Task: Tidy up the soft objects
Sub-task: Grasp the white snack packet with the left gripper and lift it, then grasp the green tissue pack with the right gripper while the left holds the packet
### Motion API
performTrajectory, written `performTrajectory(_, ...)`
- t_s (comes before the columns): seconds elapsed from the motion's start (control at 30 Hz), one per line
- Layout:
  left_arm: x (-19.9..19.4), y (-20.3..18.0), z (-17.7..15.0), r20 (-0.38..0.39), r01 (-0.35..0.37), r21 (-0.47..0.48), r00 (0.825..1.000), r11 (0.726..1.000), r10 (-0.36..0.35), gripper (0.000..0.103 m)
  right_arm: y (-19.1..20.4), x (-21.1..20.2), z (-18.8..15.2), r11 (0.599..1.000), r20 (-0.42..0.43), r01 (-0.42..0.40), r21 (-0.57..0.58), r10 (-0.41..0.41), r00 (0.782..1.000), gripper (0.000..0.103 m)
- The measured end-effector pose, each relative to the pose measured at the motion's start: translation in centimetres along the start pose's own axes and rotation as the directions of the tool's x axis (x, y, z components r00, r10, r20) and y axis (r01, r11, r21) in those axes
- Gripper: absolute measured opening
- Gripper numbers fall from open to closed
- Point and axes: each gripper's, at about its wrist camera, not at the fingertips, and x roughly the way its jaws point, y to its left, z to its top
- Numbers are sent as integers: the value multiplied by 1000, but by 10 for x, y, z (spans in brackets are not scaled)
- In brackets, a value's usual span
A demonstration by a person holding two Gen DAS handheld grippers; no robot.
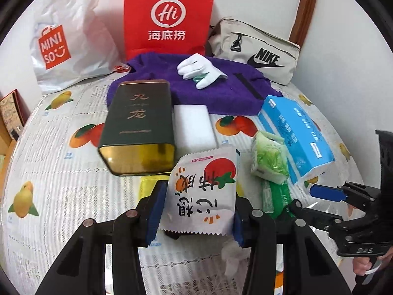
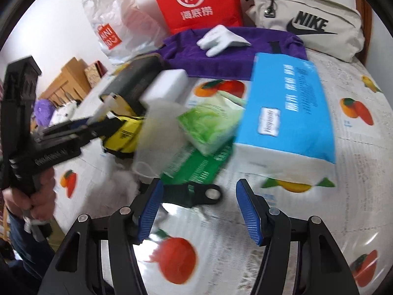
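- Left claw (image 1: 196, 196) has its blue pads pressed on both sides of a white packet (image 1: 201, 196) printed with a persimmon — a firm grip, and the packet looks lifted just clear of the bench (image 1: 61, 196).
- Right claw (image 2: 199, 211) stands about half wide with nothing between its pads; only the fruit-print cover and a black strap end (image 2: 196, 194) lie beyond it.
- The rest of the soft goods sit in a loose heap to the right of the held packet: a green tissue pack (image 1: 270, 157) leaning on a blue tissue pack (image 1: 297, 132), with a flat green packet (image 1: 272, 196) under them.
- Farther back, a white sponge block (image 1: 194, 125) lies beside a dark tin (image 1: 140, 127), and a white glove (image 1: 199, 71) rests on a purple towel (image 1: 221, 93).
- Against the wall stand a red bag (image 1: 169, 17), a white shopping bag (image 1: 63, 39) and a beige pouch (image 1: 258, 51).
- My read: this is the carry step for one soft item, picked and on its way to wherever it belongs.
- Which container is meant I cannot tell — next it needs a steady squeeze, a clear path over the tin, and a gentle release so the packet doesn't crumple.
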Motion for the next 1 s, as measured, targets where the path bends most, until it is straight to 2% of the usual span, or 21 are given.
performTrajectory(0.27, -6, 15, -5, 15, 5, -27, 1000, 1000, -5, 45, 26, 10, 12, 994, 68, 88, -63, -84, 994, 60)
performTrajectory(0.47, -10, 27, -6, 26, 12, -42, 1000, 999, -11, 45, 42, 15, 28, 968, 120, 202, -148, -185, 975, 58)
performTrajectory(0.57, -11, 34, -5, 31, 18, -59, 999, 998, -16, 45, 48, 27, 37, 942, 122, 268, -204, -247, 961, 58)
performTrajectory(0.7, -9, 39, -3, 33, 27, -67, 999, 997, -25, 45, 51, 48, 41, 896, 82, 345, -281, -335, 939, 55)
performTrajectory(0.87, -5, 42, -1, 27, 36, -75, 999, 997, -34, 45, 46, 68, 41, 857, 48, 396, -330, -403, 914, 55)
performTrajectory(1.0, -3, 44, 0, 25, 40, -79, 999, 996, -38, 45, 47, 74, 39, 832, 72, 424, -358, -428, 901, 54)
